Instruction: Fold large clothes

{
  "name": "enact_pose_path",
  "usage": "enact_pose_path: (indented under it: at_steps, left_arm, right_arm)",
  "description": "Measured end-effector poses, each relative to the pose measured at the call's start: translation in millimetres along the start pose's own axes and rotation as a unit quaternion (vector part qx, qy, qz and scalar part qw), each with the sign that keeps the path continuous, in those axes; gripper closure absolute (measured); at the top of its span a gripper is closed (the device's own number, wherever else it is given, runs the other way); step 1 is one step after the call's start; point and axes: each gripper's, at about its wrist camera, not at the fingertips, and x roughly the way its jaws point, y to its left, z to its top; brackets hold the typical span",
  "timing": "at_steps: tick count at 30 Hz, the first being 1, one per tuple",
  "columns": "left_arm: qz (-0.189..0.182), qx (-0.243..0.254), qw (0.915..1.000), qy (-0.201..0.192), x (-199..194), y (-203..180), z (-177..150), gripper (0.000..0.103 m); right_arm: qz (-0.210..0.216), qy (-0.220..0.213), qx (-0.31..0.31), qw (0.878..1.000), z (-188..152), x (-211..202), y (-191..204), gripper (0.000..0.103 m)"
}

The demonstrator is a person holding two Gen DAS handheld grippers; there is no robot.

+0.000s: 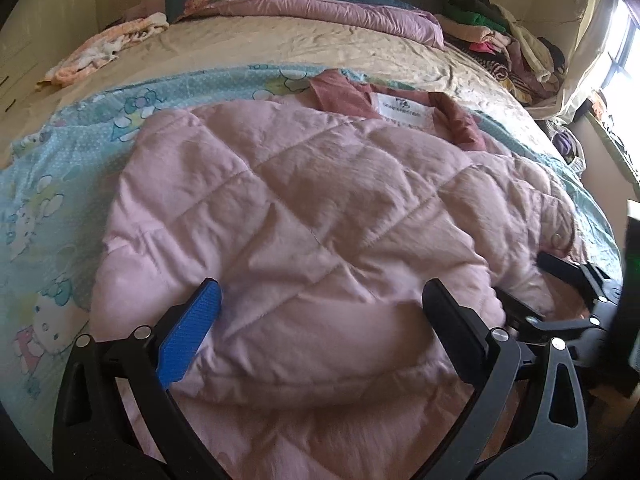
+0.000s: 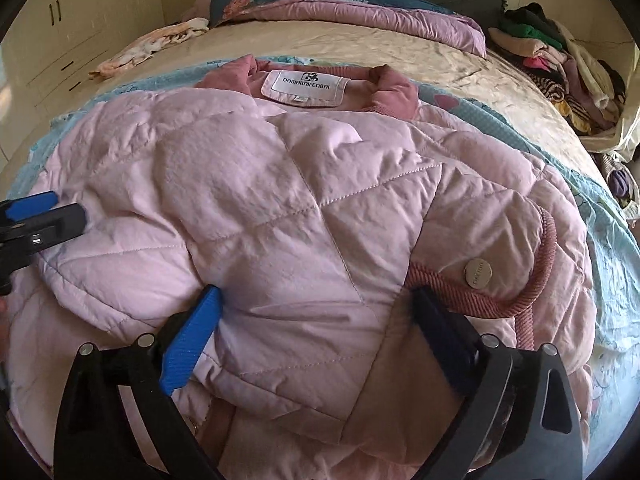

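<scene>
A pale pink quilted jacket (image 1: 320,184) lies spread on the bed, its darker pink collar and white label (image 2: 304,86) at the far end. One side is folded over the body, with a ribbed pink edge (image 2: 544,240) and a metal snap (image 2: 478,274) at its right. My left gripper (image 1: 322,304) stands open at the jacket's near left part, with a puffy fold between its wide-apart fingers. My right gripper (image 2: 318,316) is open too, straddling the near edge of the folded layer without pinching it. The left gripper's fingers (image 2: 56,220) show at the left edge of the right wrist view.
Under the jacket lies a light-blue cartoon sheet (image 1: 48,208) on a beige bedspread (image 1: 280,44). A pink quilt (image 1: 340,8) and floral blanket lie at the head, a peach cloth (image 1: 104,48) at far left and a clothes pile (image 1: 512,48) at far right. Cream cabinets (image 2: 80,20) stand on the left.
</scene>
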Motion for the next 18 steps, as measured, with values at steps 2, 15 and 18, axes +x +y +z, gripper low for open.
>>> enact_pose_path:
  at_steps: [2, 15, 18]
  left_arm:
    - [-0.005, -0.001, 1.0, -0.003, -9, 0, -2, 0.008]
    - [-0.017, -0.024, 0.9988, -0.038, -63, 2, -17, 0.008]
    - [-0.022, -0.025, 0.9987, -0.038, -72, 1, -24, 0.008]
  right_arm:
    - [0.0, -0.005, 0.001, 1.0, -2, -2, 0, 0.007]
    - [0.014, -0.022, 0.048, 0.999, -9, -32, -5, 0.006]
    - [0.031, -0.035, 0.071, 0.996, -17, -54, -9, 0.005]
